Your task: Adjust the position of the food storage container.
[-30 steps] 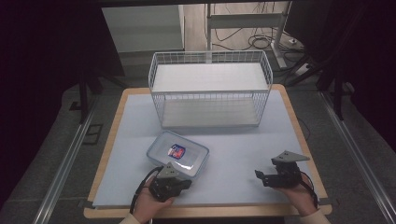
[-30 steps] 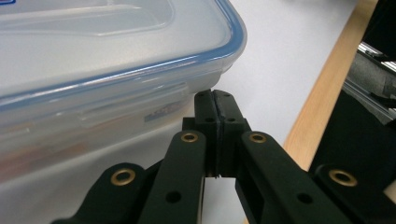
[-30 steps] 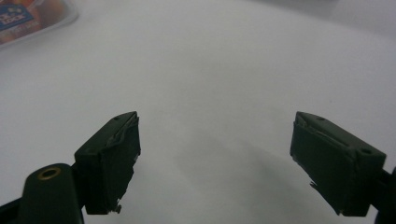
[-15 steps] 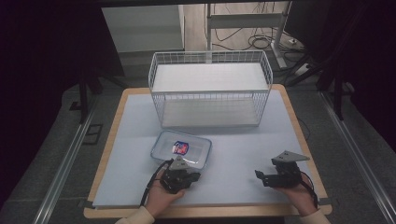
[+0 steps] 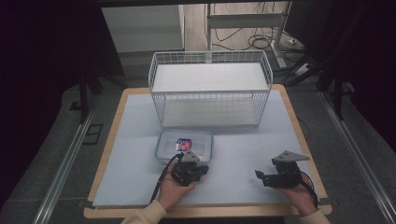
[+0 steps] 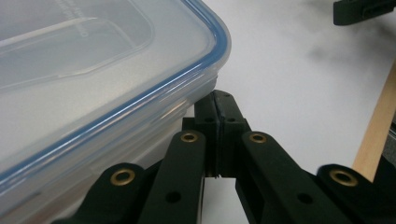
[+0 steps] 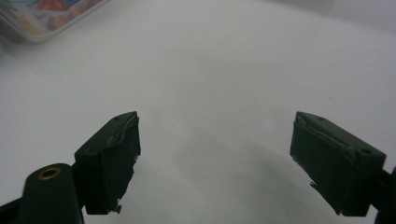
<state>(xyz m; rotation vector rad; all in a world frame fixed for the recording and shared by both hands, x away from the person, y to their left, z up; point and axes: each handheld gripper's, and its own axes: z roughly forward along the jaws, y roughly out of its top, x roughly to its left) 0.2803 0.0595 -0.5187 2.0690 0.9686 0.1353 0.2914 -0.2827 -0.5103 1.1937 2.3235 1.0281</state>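
Closed left tool (image 6: 217, 100) touches the lidded container (image 6: 93, 70).

Wood-edged table (image 5: 299, 122), white mat (image 5: 130, 140) (covering it), basket (image 5: 210, 93), container (image 5: 186, 144)

One clear plastic container (image 5: 185, 146) with a blue-edged lid sits on the surface (image 5: 135, 140); one colourful packet (image 5: 183, 144) shows through its lid. One white wire basket (image 5: 210, 88) stands at the far side. There are two hand-held grippers: the left hand-held gripper (image 5: 198, 169) near the container, the right hand-held gripper (image 5: 259, 176) at the near right. Two hands hold them, one each.
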